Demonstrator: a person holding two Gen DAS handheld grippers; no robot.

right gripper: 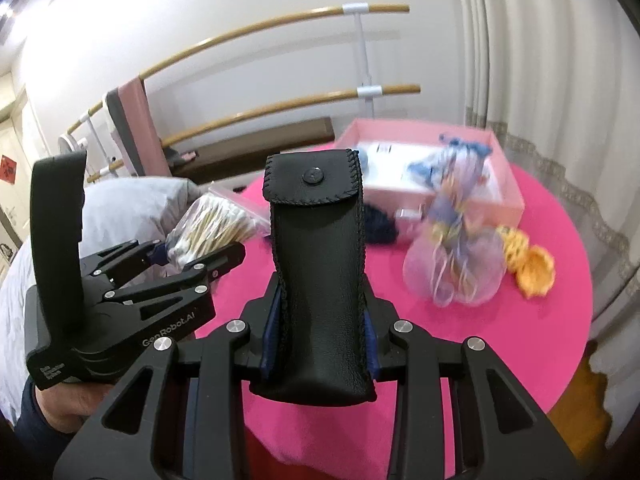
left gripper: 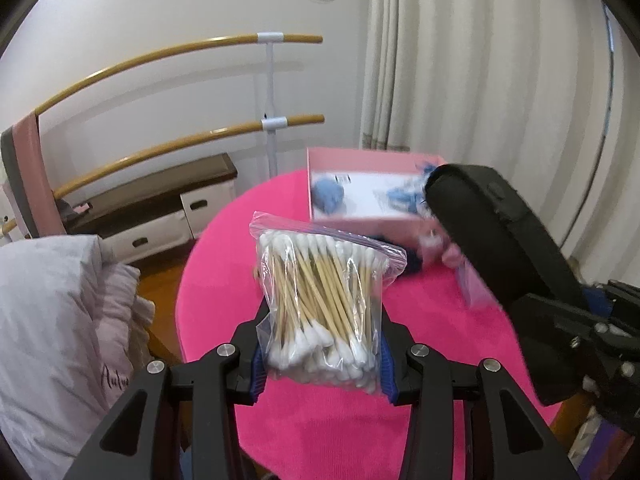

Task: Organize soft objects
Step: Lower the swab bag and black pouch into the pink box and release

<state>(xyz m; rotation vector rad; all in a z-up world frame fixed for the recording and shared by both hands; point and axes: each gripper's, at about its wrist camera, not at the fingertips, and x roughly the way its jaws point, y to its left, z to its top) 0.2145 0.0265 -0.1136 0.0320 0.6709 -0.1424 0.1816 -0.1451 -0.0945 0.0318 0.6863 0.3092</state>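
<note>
Pink cloth covers the round table (left gripper: 328,432), with a ballet barre (left gripper: 188,54) on the far wall and curtains far right.

Left wrist view: my left gripper (left gripper: 320,364) is closed on a zip bag of cotton swabs (left gripper: 320,304), pinching its lower part and holding it upright above the near table edge. I judge the bag light, slippery and crushable, so a low grip across the packed swabs suits it. A pink box (left gripper: 376,204) sits far on the table, holding blue soft items. My right gripper's body shows at the right, blurred.

Right wrist view: my right gripper (right gripper: 320,340) is clamped around the lower body of a black leather pouch (right gripper: 320,272), held upright, flap end up. It looks soft but firm-sided and moderately light. Right of it lie a sheer drawstring bag (right gripper: 456,264) and an orange knitted item (right gripper: 532,268), near the box (right gripper: 508,208). My left gripper (right gripper: 208,252) hangs at the left, level with the right.
</note>
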